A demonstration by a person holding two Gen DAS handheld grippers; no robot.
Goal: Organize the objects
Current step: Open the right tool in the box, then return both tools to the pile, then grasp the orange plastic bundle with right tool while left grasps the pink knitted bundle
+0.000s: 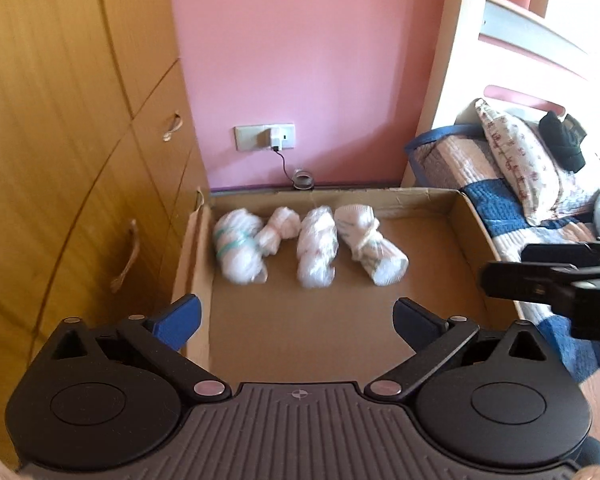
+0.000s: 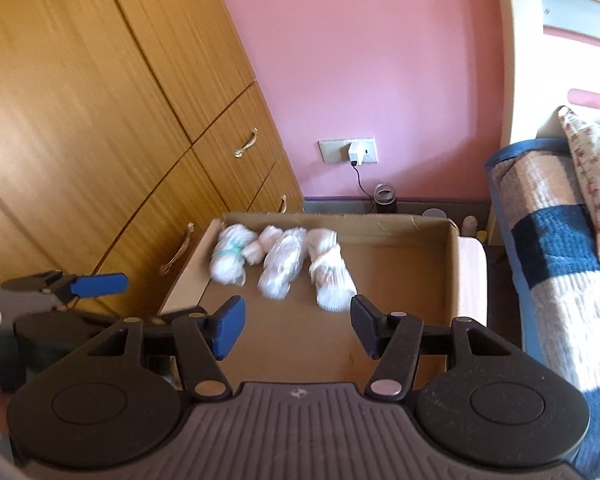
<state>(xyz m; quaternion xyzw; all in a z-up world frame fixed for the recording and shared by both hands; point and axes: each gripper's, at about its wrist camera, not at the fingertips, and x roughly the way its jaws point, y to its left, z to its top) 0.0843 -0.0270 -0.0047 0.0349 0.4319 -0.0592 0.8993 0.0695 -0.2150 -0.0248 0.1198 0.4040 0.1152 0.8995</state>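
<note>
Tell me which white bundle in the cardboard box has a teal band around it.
The leftmost white rolled cloth bundle, nearest the wooden wardrobe: a teal band circles its middle. The other three show none so clearly.

Sock bundles [image 1: 308, 246] motion-blurred, markings unreadable. Right gripper [image 1: 500, 276] cut by frame edge. Jar [image 2: 385, 198] base hidden behind box wall [image 2: 380, 224].

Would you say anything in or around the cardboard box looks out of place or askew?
Mostly tidy: four white bundles lie in a row in the cardboard box. Only the rightmost bundle lies slightly askew.
</note>
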